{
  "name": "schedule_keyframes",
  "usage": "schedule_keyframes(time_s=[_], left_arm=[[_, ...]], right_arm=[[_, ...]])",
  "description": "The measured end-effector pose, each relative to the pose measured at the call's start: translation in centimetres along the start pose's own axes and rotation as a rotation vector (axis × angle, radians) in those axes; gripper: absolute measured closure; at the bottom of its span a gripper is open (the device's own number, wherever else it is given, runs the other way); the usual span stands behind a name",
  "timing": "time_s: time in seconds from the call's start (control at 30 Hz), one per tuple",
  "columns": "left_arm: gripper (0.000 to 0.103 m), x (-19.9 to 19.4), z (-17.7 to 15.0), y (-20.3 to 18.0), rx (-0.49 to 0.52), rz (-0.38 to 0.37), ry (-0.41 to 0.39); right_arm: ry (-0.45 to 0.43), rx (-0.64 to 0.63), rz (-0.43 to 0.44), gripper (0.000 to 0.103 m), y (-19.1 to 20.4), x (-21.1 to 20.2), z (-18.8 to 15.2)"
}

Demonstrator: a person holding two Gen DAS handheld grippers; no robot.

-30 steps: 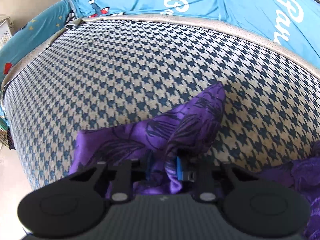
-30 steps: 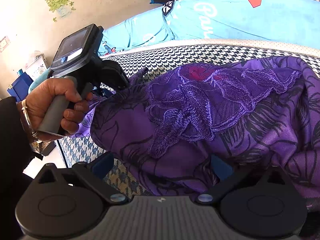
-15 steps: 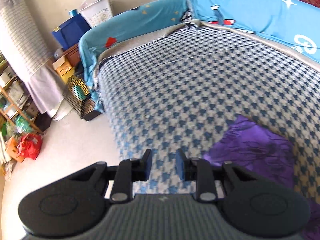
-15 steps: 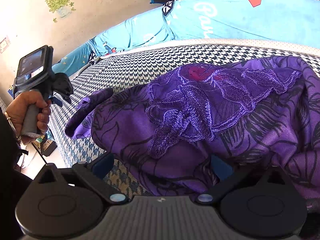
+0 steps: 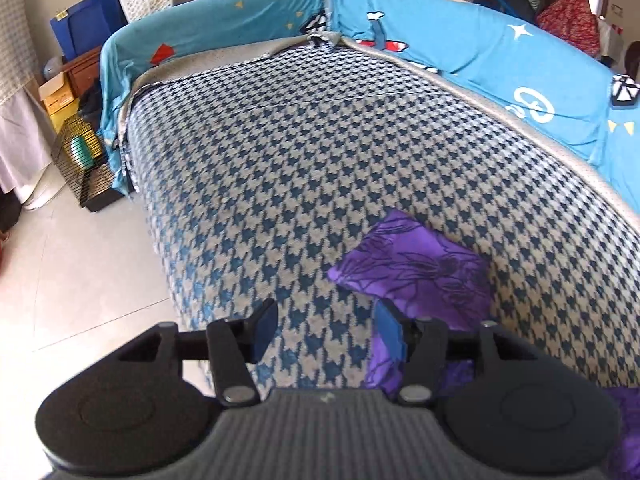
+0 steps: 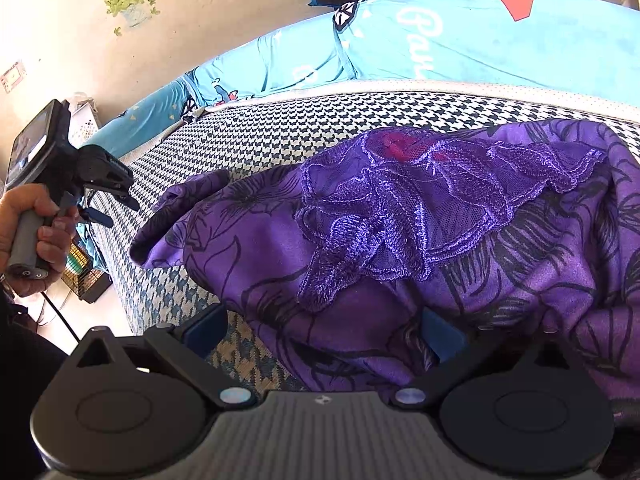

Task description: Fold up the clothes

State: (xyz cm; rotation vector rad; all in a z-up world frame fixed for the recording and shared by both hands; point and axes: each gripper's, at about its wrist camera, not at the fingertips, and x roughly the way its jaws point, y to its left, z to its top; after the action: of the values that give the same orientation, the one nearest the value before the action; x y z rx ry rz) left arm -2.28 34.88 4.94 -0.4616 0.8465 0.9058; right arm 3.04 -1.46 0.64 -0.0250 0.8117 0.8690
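Fingers (image 5: 266, 326) opening, empty; sleeve (image 5: 416, 268) beside.

The purple garment (image 6: 400, 240) is smooth satin-like cloth with a faint sheen, trimmed in sheer embroidered lace (image 6: 420, 208). The houndstooth cover (image 5: 320, 152) looks coarse, matt woven cloth. The turquoise sheet (image 5: 500, 60) is soft matt cotton-like fabric. The left gripper (image 5: 324, 330) is matt black plastic

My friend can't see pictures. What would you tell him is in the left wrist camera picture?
A purple garment with black line patterns lies on a blue-and-white houndstooth bed cover, to the right of the left tool, whose jaws are opening with nothing between them. Turquoise cartoon-print cushions line the far edge, and a small wire cage sits on the floor at left.
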Motion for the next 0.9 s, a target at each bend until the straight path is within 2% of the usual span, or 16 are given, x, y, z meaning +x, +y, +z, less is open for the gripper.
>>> schedule_keyframes(time_s=[0.07,0.13,0.2,0.63,0.73,0.8,0.83,0.9], left_arm=[[0.038,-0.5,-0.1,-0.9,0.031,-0.042,-0.012],[0.037,-0.7,-0.3,-1.9,0.061,-0.062,-0.019],[0.034,-0.4,-0.3,-3.1,0.086,-0.099,0.005],[0.034,2.6,-0.9,-6.6,0.160,-0.116,0.109],[0.041,3.5,-1.0,-6.7,0.166,-0.086,0.132],[0.055,3.9,-1.0,-6.4,0.153,-0.075,0.142],[0.057,4.0,-0.9,-6.2,0.144,-0.071,0.147],[0.071,3.8,-0.7,-5.7,0.128,-0.030,0.118]], right_arm=[[0.001,-0.010,-0.002,0.000,0.1,0.0,-0.1],[0.002,-0.016,-0.004,0.000,0.1,0.0,-0.1],[0.001,-0.017,-0.004,0.000,0.1,0.0,-0.1],[0.001,-0.015,-0.010,0.000,0.2,0.0,-0.1],[0.001,-0.016,-0.012,0.000,0.2,0.1,-0.1],[0.001,-0.018,-0.014,0.000,0.3,0.1,-0.1],[0.001,-0.020,-0.015,0.000,0.3,0.1,-0.1],[0.001,-0.022,-0.016,0.000,0.3,0.1,-0.1]])
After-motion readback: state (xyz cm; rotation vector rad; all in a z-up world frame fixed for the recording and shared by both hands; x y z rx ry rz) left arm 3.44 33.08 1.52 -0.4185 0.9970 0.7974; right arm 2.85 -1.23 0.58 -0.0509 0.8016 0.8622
